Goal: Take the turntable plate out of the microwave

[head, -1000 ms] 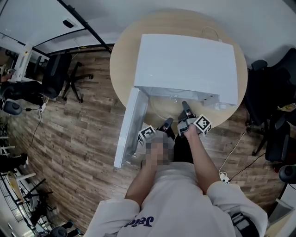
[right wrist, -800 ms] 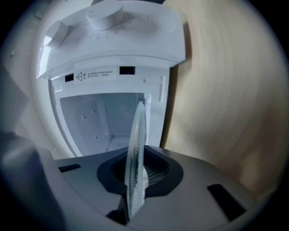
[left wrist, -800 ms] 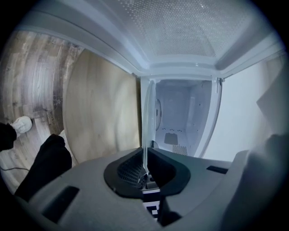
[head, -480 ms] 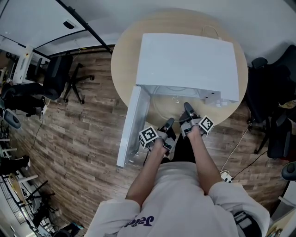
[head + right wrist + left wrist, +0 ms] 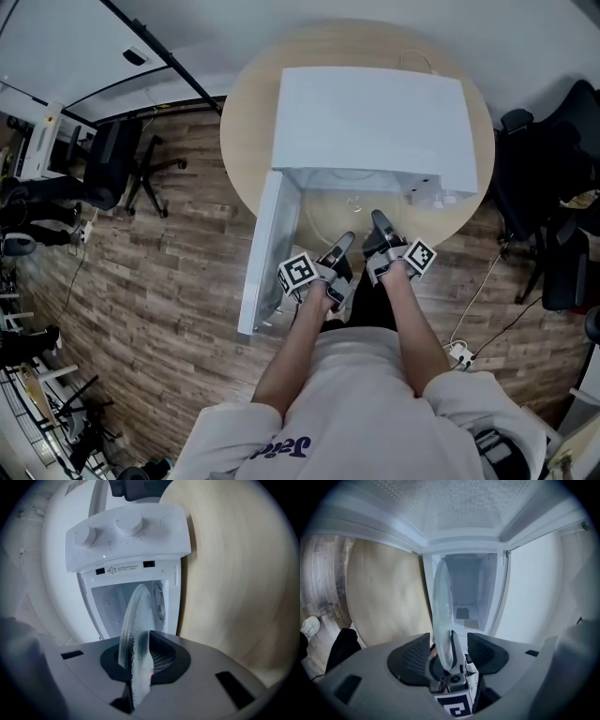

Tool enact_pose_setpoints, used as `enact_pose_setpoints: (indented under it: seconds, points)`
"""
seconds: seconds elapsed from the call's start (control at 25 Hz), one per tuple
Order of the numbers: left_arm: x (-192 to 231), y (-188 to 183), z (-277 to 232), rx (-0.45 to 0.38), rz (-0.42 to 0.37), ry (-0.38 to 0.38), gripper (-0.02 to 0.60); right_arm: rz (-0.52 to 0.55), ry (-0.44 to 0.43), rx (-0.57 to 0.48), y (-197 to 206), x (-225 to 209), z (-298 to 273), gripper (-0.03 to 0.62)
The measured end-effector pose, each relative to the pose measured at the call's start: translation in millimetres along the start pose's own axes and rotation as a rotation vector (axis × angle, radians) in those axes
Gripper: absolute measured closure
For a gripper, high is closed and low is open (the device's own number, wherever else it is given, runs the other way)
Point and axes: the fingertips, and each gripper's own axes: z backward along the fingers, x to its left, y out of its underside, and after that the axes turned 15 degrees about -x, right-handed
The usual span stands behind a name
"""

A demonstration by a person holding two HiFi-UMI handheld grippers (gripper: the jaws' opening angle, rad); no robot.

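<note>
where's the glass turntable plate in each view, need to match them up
Head view: glass turntable plate faint, lower centre, just in front of the open white microwave.
Left gripper view: edge-on, centre.
Right gripper view: edge-on, lower centre.
Shared landmark: the microwave's opening, just beyond the plate in all three.

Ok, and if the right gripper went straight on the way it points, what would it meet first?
The right gripper, whose jaws have just been closing on the turntable plate, points into the open microwave. Nothing stands between; plate and jaws would probably meet the cavity's inner wall first, though depth is unclear.
</note>
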Motion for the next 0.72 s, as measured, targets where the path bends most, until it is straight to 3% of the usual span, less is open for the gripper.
enact_pose_setpoints:
  seconds: [0.12,0.36,0.6,0.68,0.72]
  points:
    - [-1.9,-9.0,-3.9,-0.029,0.015,0.011,0.319,-0.009,-0.024,0.009,5.4,10.8,10.0,0.559]
    - [-13.7,-24.6,-8.6,-0.07,0.038,0.051,0.316,-0.01,-0.066,0.004,6.3,33.1,31.5,0.557]
    - [-33.7,-8.1,-6.8,-0.012,0.021,0.114,0.318,-0.036,-0.07,-0.031,4.0,47.0,58.5,0.554]
    - [-36.9,-4.3,-2.9,-0.014,0.02,0.107,0.343,-0.045,-0.051,-0.04,6.6,48.7,67.6,0.554]
    - [-37.8,-3.0,-0.4,-0.017,0.02,0.1,0.386,-0.053,-0.045,-0.046,7.5,49.7,72.2,0.554]
